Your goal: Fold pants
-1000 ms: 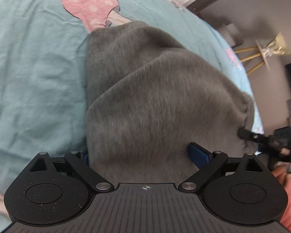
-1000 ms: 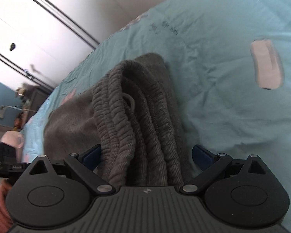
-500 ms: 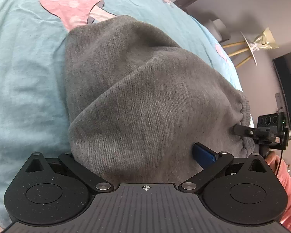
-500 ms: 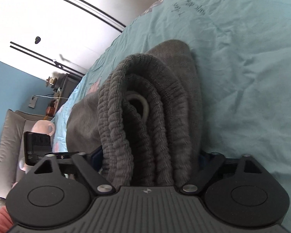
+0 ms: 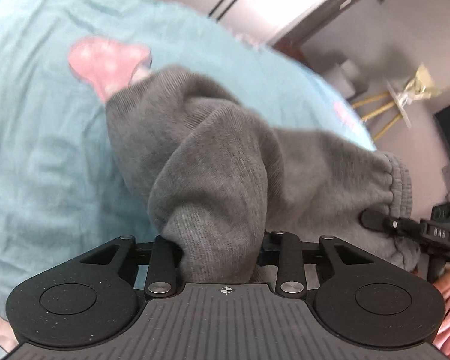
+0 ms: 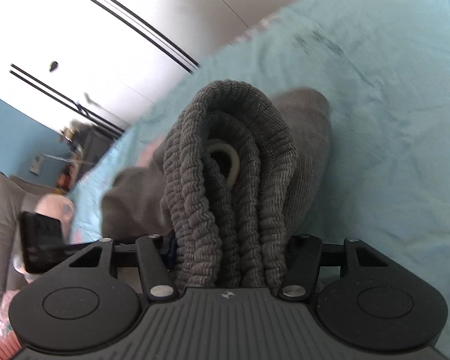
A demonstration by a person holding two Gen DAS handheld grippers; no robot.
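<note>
The grey pants (image 5: 225,150) lie bunched on a turquoise bed sheet (image 5: 45,150). My left gripper (image 5: 220,249) is shut on a thick fold of the pants' fabric, lifted off the bed. My right gripper (image 6: 228,258) is shut on the ribbed elastic waistband (image 6: 231,150), which is doubled over with a pale drawstring loop (image 6: 228,162) showing inside. The right gripper also shows in the left wrist view (image 5: 405,228), clamped on the waistband end. Both grippers' fingertips are buried in the cloth.
The sheet carries a pink mushroom print (image 5: 105,63). White wardrobe doors (image 6: 90,30) stand behind the bed. A gold-legged stand (image 5: 390,105) and a dark screen sit at the right. A grey sofa (image 6: 0,210) is at the far left.
Both grippers closed from wide open onto the pants and raised them off the bed. The cloth now bunches narrowly between the jaws, and both views tilted upward toward the walls.
</note>
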